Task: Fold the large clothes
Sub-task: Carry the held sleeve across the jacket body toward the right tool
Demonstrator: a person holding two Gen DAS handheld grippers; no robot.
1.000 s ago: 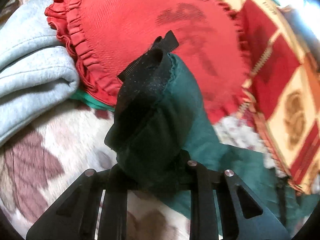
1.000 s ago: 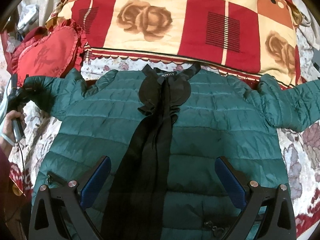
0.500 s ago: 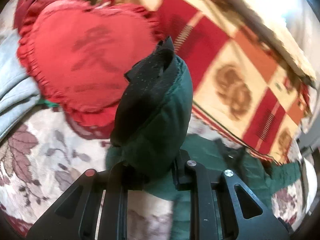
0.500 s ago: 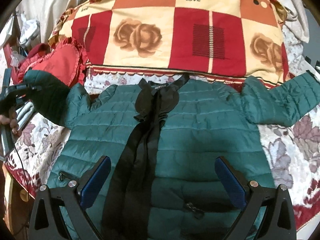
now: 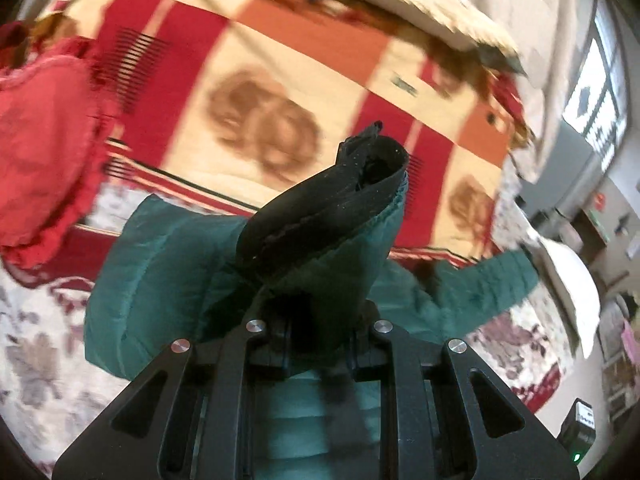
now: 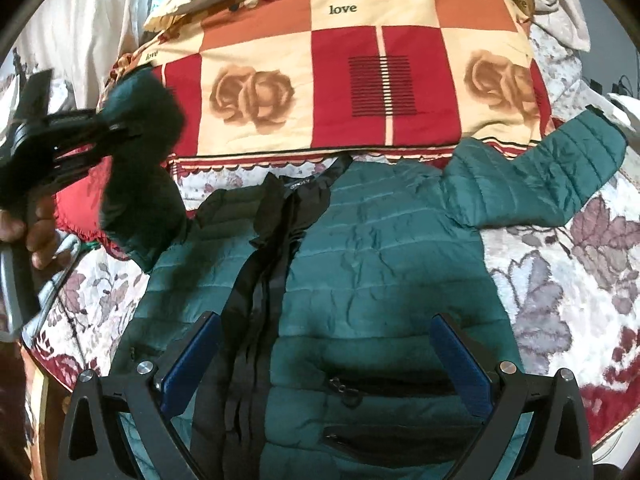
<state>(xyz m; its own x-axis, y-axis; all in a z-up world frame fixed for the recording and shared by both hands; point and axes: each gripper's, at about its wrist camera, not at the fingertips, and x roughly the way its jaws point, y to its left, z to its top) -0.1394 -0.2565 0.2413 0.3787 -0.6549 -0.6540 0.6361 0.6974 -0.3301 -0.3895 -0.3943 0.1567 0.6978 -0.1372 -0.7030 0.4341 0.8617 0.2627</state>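
Note:
A teal quilted jacket point(image 6: 380, 280) lies face up and open on the bed, its black lining point(image 6: 256, 288) showing down the middle. My left gripper point(image 5: 318, 330) is shut on the cuff end of the jacket's left sleeve point(image 5: 320, 216), whose black cuff stands up past the jaws. In the right wrist view that left gripper point(image 6: 120, 130) holds the sleeve point(image 6: 140, 200) lifted off the bed at the far left, a hand point(image 6: 36, 232) on its handle. My right gripper point(image 6: 324, 364) hovers open over the jacket's lower front, its blue pads point(image 6: 192, 360) wide apart. The other sleeve point(image 6: 552, 176) lies stretched out right.
A red, orange and cream checked blanket point(image 6: 360, 72) with roses lies across the bed's far side. A red frilled cushion point(image 5: 44, 152) sits at the left. The floral bedspread point(image 6: 560, 280) shows around the jacket. Furniture and a window point(image 5: 596, 92) stand beyond the bed.
My left gripper has lifted the sleeve off the bed and swung it rightward, away from the red cushion and grey cloth toward the jacket's body. The right gripper drifted slightly, staying open.

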